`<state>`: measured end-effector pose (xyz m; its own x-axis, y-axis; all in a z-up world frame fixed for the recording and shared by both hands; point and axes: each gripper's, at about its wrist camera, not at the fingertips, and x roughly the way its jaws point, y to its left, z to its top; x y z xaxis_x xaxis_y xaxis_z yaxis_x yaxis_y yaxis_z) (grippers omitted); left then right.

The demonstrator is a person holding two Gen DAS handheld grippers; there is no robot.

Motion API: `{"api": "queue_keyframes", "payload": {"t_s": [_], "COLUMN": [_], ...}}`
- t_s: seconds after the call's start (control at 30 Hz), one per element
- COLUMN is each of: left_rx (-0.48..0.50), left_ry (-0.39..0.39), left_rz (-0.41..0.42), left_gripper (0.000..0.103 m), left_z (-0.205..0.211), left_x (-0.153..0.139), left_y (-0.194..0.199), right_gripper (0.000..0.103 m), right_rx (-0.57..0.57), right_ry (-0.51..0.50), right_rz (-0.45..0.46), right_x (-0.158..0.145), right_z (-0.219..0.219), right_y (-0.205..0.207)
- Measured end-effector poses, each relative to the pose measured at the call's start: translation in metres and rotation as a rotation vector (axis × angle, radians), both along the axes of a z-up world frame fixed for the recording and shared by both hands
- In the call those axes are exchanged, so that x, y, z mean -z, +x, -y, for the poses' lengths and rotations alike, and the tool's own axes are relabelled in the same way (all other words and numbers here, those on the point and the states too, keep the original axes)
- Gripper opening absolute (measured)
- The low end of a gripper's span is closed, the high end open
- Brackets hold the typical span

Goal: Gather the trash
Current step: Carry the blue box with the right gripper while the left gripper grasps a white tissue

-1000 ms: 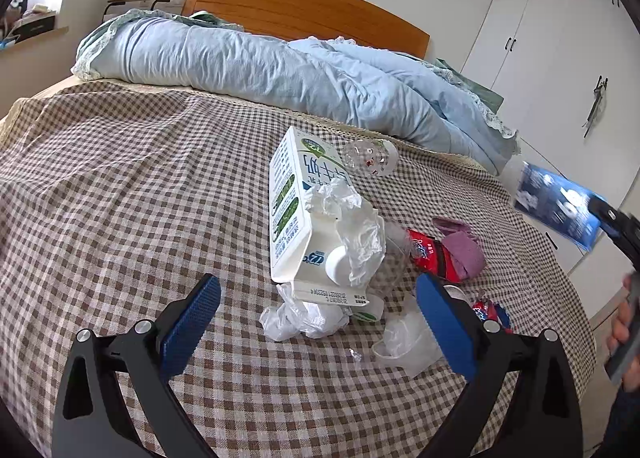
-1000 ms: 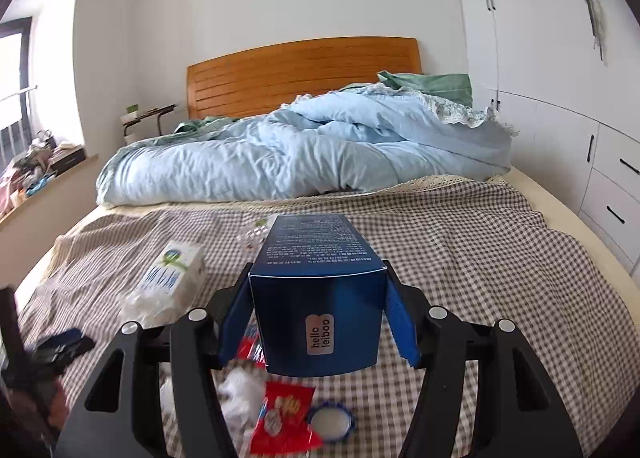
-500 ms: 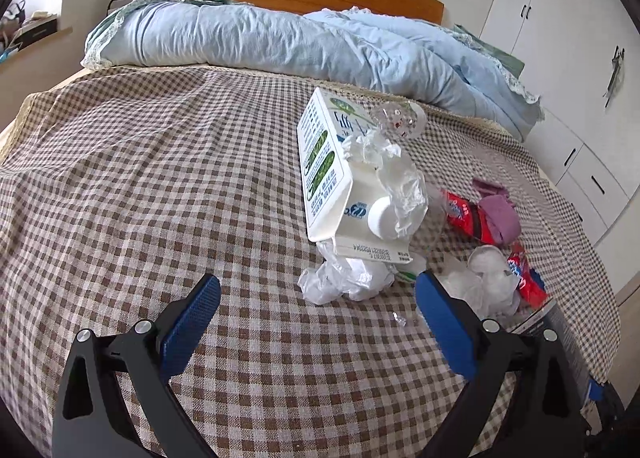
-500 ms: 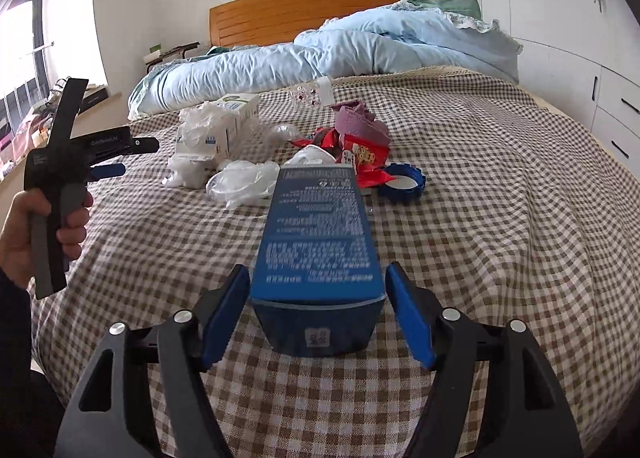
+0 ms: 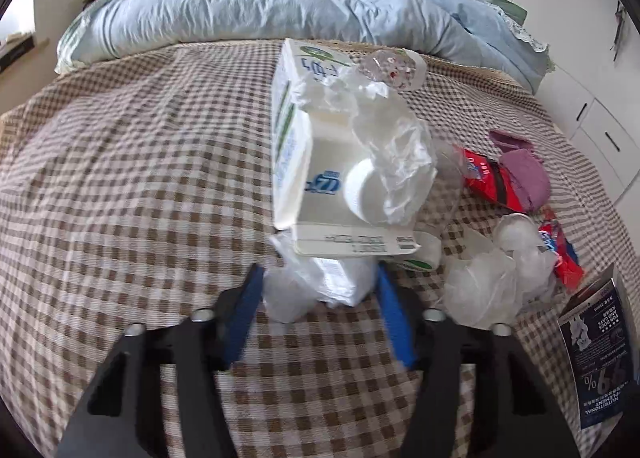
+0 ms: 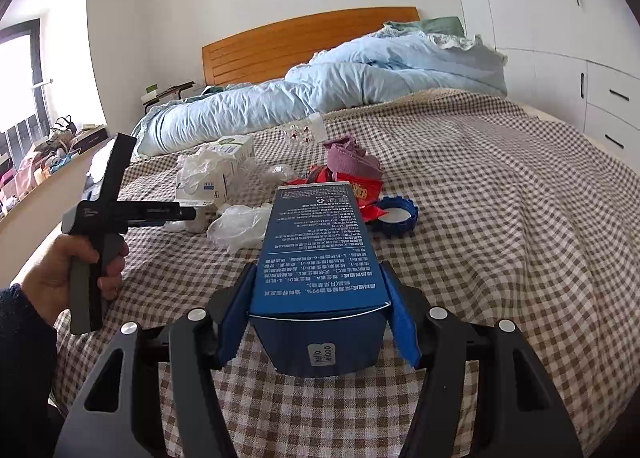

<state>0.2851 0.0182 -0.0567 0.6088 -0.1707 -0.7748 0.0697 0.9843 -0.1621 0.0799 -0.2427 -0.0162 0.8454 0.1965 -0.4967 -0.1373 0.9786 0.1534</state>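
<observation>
- On the checked bedspread [image 5: 120, 185], the left gripper [image 5: 318, 298] has its two blue pads on either side of a crumpled white plastic bag [image 5: 316, 284], which lies between them on the cloth; the picture is blurred here, so whether the pads press the bag cannot be told.
- Just beyond the bag lies a white milk carton [image 5: 304, 153] on its side, cap toward the camera, with a second crumple of clear plastic film [image 5: 392, 161] draped over its top.
- To the right of the carton lie a red wrapper [image 5: 486, 177], a purple cloth [image 5: 524, 173] and more white plastic [image 5: 486, 286].
- Lower down the bed, the right gripper [image 6: 320, 322] is clamped on a blue box [image 6: 318, 254], a pad against each long side; the box points away along the fingers, its far end beside a blue bottle cap [image 6: 396, 215].
- The same box shows at the right edge of the left wrist view.
- In the right wrist view, the person's left hand [image 6: 68, 278] grips the other tool's handle at the left of the bed.
- A light blue duvet [image 6: 320, 93] is heaped before the wooden headboard [image 6: 280, 45].
</observation>
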Motion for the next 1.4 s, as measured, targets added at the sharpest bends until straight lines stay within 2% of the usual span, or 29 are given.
{"api": "queue_keyframes", "payload": {"t_s": [0.03,0.17,0.37,0.5,0.6,0.67,0.8,0.9,1.0,1.13,1.23,1.3,1.4], "left_rx": [0.005,0.027,0.1,0.11,0.138,0.181,0.288,0.361,0.459,0.645,0.797,0.871,0.937], "left_ry": [-0.004,0.035,-0.032,-0.104,-0.112,-0.115,-0.128,-0.125,-0.13,-0.162,-0.229,-0.224,-0.204], "left_rz": [0.008,0.024,0.089,0.187,0.217,0.233,0.231,0.219,0.228,0.231,0.155,0.118,0.076], "left_gripper": [0.025,0.016,0.015,0.014,0.014,0.014,0.014,0.014,0.014,0.014,0.014,0.014,0.014], "left_z": [0.002,0.01,0.016,0.02,0.034,0.05,0.086,0.119,0.16,0.223,0.274,0.306,0.347], "left_x": [-0.003,-0.016,-0.041,-0.062,-0.071,-0.074,-0.074,-0.072,-0.077,-0.083,-0.076,-0.065,-0.047], "left_y": [-0.003,-0.026,-0.081,-0.1,-0.108,-0.115,-0.135,-0.152,-0.178,-0.225,-0.26,-0.282,-0.303], "right_gripper": [0.059,0.059,0.059,0.059,0.059,0.059,0.059,0.059,0.059,0.059,0.059,0.059,0.059], "right_rx": [0.006,0.027,0.013,-0.009,0.007,0.035,0.204,0.372,0.507,0.486,0.421,0.386,0.33], "right_ry": [-0.003,0.026,0.065,0.193,0.172,0.108,-0.001,-0.077,-0.126,-0.177,-0.199,-0.189,-0.224], "right_rz": [0.006,0.008,0.044,0.055,0.095,0.111,0.088,0.007,-0.105,-0.368,-0.565,-0.713,-0.898], "right_x": [-0.001,-0.001,-0.009,-0.02,-0.037,-0.049,-0.067,-0.062,-0.04,0.011,0.061,0.102,0.162], "right_z": [0.002,0.014,0.017,0.032,0.042,0.059,0.131,0.19,0.236,0.274,0.285,0.292,0.3], "right_y": [-0.001,-0.002,-0.013,-0.024,-0.051,-0.077,-0.141,-0.195,-0.245,-0.274,-0.28,-0.279,-0.273]}}
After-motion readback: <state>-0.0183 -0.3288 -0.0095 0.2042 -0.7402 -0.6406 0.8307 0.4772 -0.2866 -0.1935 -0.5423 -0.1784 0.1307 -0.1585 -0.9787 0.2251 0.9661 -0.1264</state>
